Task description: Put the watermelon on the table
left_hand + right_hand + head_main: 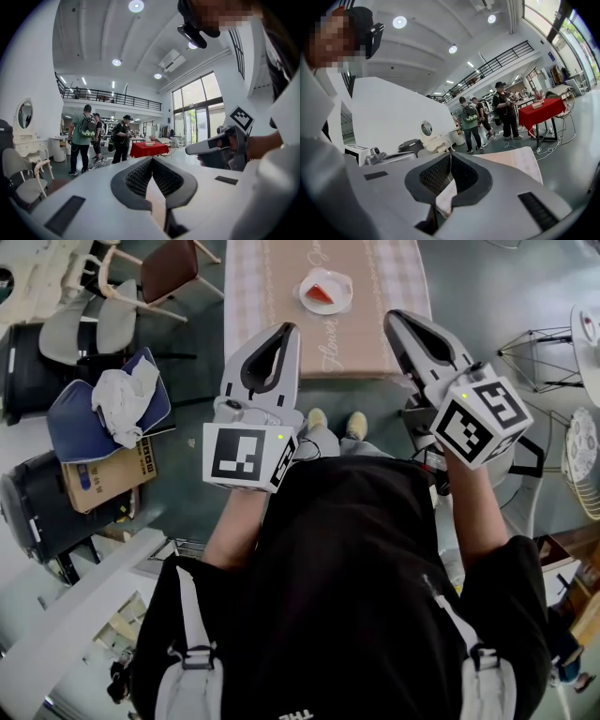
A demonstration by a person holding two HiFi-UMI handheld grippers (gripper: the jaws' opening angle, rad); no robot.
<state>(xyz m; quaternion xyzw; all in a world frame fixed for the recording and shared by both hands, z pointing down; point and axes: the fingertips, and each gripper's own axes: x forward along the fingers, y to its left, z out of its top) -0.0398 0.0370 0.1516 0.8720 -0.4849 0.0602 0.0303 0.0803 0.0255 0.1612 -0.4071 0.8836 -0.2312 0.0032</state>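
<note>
Already the cloth-covered bench (pixel 272 296) ahead of the person carries what the task names. Short of its near edge hang the left tool (pixel 286 334) and the right tool (pixel 398 320), each clenched tip to tip on nothing. Back from that edge, about midway between the side edges, stands a white dish (pixel 345 282), and the red watermelon (pixel 322 293) wedge lies in it. By my reading the placing is done and no handling remains.
</note>
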